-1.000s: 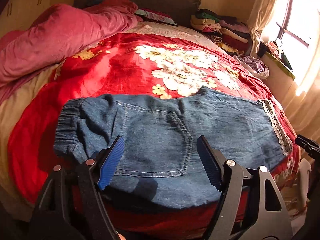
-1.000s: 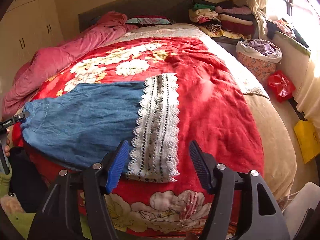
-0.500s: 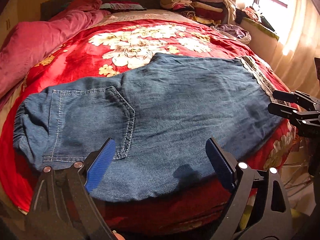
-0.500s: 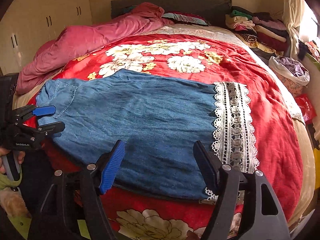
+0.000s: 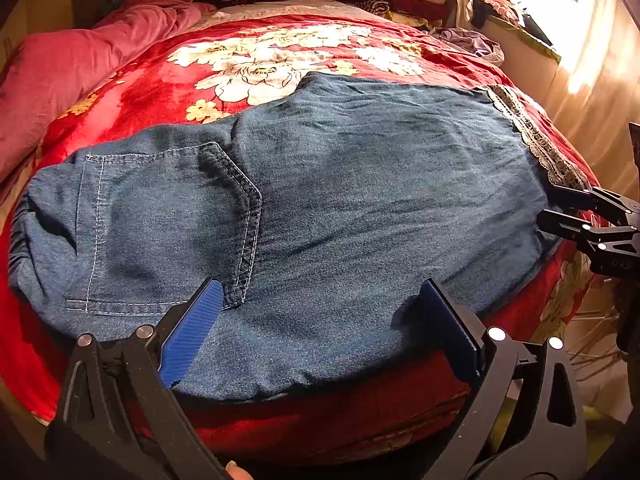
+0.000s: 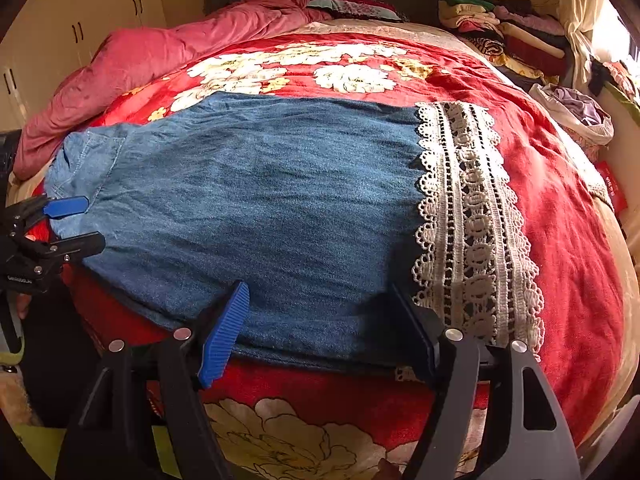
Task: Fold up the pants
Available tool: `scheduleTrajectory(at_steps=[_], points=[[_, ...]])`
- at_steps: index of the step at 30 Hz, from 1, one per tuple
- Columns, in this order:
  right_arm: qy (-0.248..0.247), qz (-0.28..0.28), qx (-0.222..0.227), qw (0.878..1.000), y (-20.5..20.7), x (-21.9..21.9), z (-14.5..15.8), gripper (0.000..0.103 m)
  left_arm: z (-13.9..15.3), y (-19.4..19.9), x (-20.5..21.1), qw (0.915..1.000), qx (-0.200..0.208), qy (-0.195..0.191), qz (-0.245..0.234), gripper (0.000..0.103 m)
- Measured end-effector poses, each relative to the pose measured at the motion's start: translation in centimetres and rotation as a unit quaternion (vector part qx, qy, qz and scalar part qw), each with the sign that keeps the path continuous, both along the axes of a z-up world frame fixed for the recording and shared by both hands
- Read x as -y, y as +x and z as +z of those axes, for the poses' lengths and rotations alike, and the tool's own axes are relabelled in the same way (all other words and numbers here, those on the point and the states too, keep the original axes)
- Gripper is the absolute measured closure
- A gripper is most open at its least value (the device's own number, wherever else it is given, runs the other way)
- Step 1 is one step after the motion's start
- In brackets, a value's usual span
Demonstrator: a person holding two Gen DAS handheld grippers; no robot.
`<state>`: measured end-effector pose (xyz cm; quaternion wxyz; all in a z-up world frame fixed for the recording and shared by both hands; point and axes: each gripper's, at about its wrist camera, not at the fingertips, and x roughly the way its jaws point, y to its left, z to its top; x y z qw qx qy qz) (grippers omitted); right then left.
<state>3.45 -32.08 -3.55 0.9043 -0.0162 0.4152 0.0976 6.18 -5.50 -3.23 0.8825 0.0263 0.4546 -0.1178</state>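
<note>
as both hands had come down to the near edge, i saw the left tongs (image 5: 320,320) still widening, nothing pinched, over the pocket end of the pants (image 5: 320,208). the right tongs (image 6: 324,320) stood released beside the lace hem (image 6: 472,216), at three o'clock. the pants lay flat on the bed (image 6: 568,208); i judged the grab next.

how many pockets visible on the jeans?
1. A stitched patch pocket sits at the waist end of the jeans, just beyond the left gripper, whose jaws are opening. Others may be hidden underneath.
</note>
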Motion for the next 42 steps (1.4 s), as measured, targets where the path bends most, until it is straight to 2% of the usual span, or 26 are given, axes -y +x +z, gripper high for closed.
scheduleTrajectory(at_steps=[13,14,15,16,29,33,37,42], points=[[0.014,-0.056,0.044,0.997,-2.4,4.6,3.0,0.032,2.3,-1.4,0.7,0.9993,0.031,-0.017,-0.012,0.010],[0.014,-0.060,0.047,0.997,-2.6,4.9,3.1,0.029,2.6,-1.5,0.9,0.9991,0.037,-0.018,-0.013,0.010],[0.015,-0.067,0.053,0.996,-2.7,5.2,3.2,0.015,2.9,-1.6,1.1,0.9988,0.043,-0.018,-0.015,0.010],[0.017,-0.071,0.058,0.996,-2.9,5.5,3.3,0.012,3.2,-1.7,1.3,0.9985,0.049,-0.017,-0.016,0.010],[0.047,-0.104,0.061,0.992,-3.8,8.5,2.6,0.012,6.3,0.4,6.5,0.9946,0.079,0.009,-0.067,0.010],[0.058,-0.110,0.059,0.991,-3.9,9.0,2.3,0.012,6.7,1.8,8.7,0.9931,0.074,0.005,-0.092,0.010],[0.071,-0.113,0.054,0.990,-3.8,9.4,1.8,0.012,6.8,3.7,11.4,0.9905,0.074,0.030,-0.112,0.010],[0.093,-0.111,0.048,0.988,-3.6,9.6,1.3,0.012,6.5,6.1,14.4,0.9878,0.060,0.038,-0.139,0.010]])
